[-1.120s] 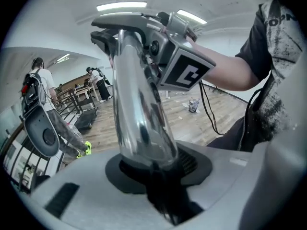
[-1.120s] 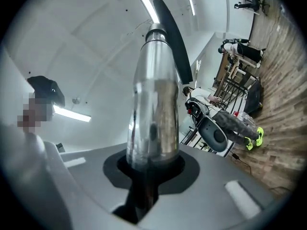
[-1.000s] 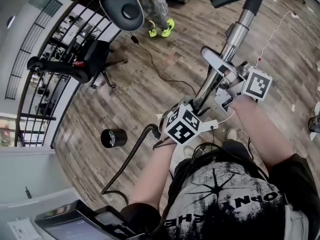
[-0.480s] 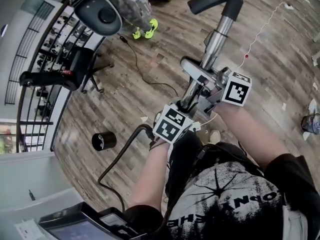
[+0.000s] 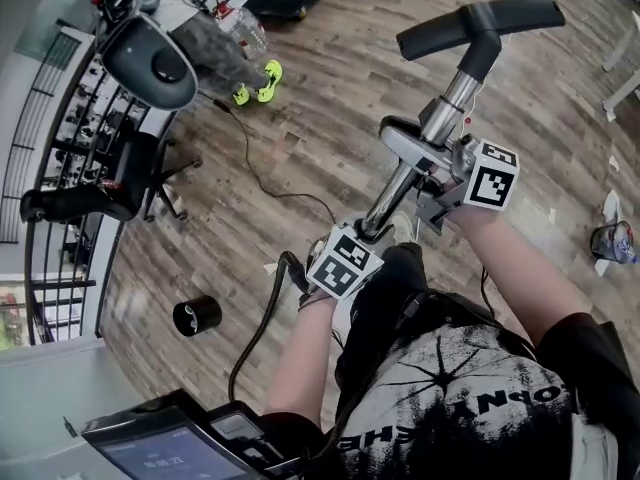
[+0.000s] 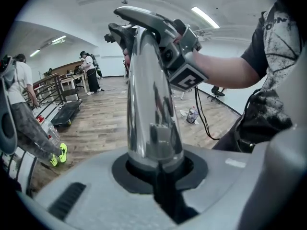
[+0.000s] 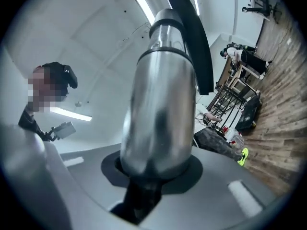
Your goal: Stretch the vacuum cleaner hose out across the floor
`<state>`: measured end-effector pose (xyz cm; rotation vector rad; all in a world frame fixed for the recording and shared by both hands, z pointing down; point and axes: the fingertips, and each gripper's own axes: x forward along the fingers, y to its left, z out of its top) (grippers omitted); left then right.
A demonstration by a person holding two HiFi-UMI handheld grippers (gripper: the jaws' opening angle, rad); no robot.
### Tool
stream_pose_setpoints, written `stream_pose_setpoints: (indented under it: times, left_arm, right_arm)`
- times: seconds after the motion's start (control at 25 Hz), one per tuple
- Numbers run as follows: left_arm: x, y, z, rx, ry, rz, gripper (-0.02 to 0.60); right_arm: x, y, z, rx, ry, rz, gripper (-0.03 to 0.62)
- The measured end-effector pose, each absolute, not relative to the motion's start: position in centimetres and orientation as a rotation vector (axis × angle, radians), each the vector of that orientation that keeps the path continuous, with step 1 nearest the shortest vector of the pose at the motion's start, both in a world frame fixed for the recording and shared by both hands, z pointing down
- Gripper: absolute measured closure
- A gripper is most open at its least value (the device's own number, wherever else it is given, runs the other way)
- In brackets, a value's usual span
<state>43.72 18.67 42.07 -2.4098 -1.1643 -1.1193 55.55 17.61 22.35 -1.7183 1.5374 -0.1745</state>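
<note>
Head view: left gripper (image 5: 360,236) tightening on wand (image 5: 397,190), right gripper (image 5: 440,174) easing open around it, hose (image 5: 265,313) half-hidden.

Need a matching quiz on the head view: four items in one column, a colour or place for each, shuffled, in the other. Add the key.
1. chrome tube
2. hose
3. cylinder
4. shoes

A. neon yellow, upper left
B. black, standing alone on the floor, lower left
C. shiny metal, slanting up to a black crossbar
D. dark, thin, curving down toward the bottom edge

Pairs: 1-C, 2-D, 3-B, 4-A
</note>
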Motion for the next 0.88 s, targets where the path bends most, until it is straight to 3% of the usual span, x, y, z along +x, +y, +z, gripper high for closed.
stream_pose_setpoints:
  times: [0.2,0.52,0.88]
  left_arm:
    - [49.8,19.4,42.7,-2.508,-1.203,-1.134,0.515]
    - [58.8,13.2,42.8,-2.637,-0.953,-1.176,0.522]
    - [62.7,7.6,40.3,-2.836,-0.51,-1.229,0.528]
  right_arm:
    - [61.8,15.9,22.3,-1.659,1.542,-0.242,0.525]
    - [69.9,8.4,22.3,-1.527,1.642,-0.359,0.531]
    - [70.9,0.3,19.1,-1.275,1.941,-0.475,0.531]
